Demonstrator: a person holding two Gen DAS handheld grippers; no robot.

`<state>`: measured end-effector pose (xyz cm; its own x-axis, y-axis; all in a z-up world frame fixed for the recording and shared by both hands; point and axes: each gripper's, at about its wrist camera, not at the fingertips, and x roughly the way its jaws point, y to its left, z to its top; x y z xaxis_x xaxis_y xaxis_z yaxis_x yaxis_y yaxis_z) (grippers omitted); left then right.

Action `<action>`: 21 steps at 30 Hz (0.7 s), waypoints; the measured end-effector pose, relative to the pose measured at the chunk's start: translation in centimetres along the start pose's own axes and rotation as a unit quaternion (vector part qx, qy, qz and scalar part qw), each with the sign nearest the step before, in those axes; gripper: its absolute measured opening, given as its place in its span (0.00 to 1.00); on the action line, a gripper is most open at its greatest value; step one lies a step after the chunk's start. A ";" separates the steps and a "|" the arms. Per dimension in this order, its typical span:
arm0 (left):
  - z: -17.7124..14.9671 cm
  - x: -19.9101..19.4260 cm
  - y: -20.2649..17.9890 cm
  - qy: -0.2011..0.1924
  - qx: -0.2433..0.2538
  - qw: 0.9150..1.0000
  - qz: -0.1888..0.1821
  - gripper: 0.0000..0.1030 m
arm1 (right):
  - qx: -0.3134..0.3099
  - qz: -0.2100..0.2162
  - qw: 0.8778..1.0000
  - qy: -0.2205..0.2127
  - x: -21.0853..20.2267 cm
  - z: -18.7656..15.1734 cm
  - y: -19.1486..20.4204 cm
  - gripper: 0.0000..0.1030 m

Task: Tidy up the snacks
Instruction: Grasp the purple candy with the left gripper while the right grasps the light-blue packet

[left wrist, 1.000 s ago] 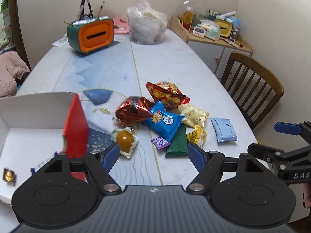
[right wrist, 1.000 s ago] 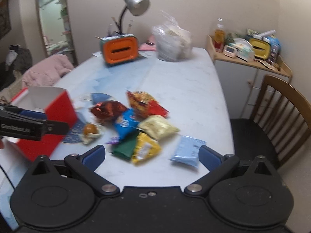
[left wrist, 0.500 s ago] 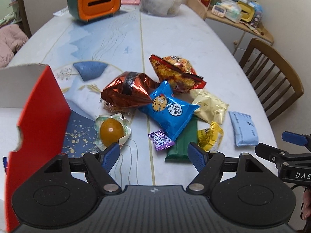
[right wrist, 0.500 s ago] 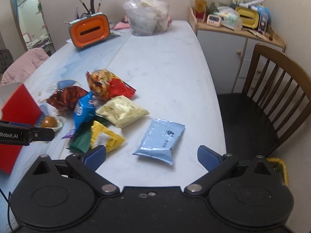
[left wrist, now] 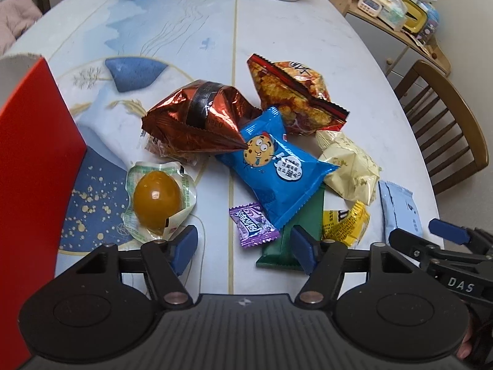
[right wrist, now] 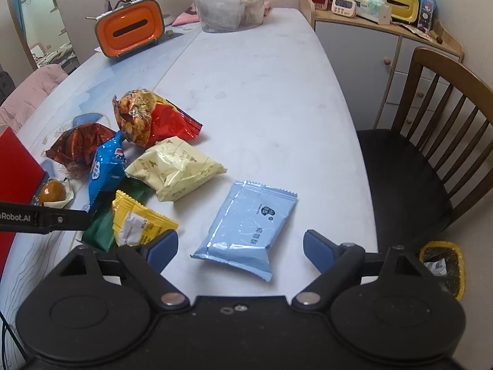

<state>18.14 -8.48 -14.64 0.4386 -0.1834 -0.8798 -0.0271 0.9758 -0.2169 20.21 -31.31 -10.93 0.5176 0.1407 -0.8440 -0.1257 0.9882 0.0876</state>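
A heap of snack packets lies on the table. In the left wrist view my left gripper [left wrist: 245,248] hangs over a small purple candy [left wrist: 252,225], jaws closing, the candy between them but untouched. Beside it are a yellow jelly cup [left wrist: 157,197], a blue cookie packet [left wrist: 277,166], a brown foil bag [left wrist: 197,117] and a green packet [left wrist: 305,219]. In the right wrist view my right gripper [right wrist: 240,248] is closing around a pale blue packet [right wrist: 249,228] without touching it. The red box [left wrist: 34,154] stands at the left.
An orange tissue holder [right wrist: 129,30] and a clear plastic bag [right wrist: 228,0] stand at the far end of the table [right wrist: 262,92]. A wooden chair [right wrist: 431,129] is at the right, with a cabinet [right wrist: 369,40] of clutter behind it. A red-and-gold bag [right wrist: 148,117], a cream packet [right wrist: 175,169] and a yellow packet [right wrist: 138,222] lie in the heap.
Both grippers have dropped toward the table and tilted downward, so the snacks loom larger. Both pairs of jaws have narrowed. The left now frames the purple candy, the right the pale blue packet.
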 end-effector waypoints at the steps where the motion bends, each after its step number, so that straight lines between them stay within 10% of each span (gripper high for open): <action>1: 0.1 0.2 0.1 0.003 -0.004 1.000 -0.003 0.62 | 0.002 0.000 1.000 0.001 0.2 0.1 0.1 0.85; 12: 0.5 0.8 0.2 0.007 0.002 1.000 -0.010 0.54 | 0.001 -0.022 1.000 0.014 2.0 0.4 0.5 0.75; 21: 0.8 1.0 0.2 0.011 0.003 1.000 -0.029 0.27 | -0.004 -0.029 1.000 0.008 1.9 0.4 0.7 0.52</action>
<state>19.28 -8.40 -15.22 0.4201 -0.2424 -0.8745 0.0027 0.9640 -0.2659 21.44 -30.31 -12.25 0.5113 0.0823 -0.8554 -0.1031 0.9941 0.0341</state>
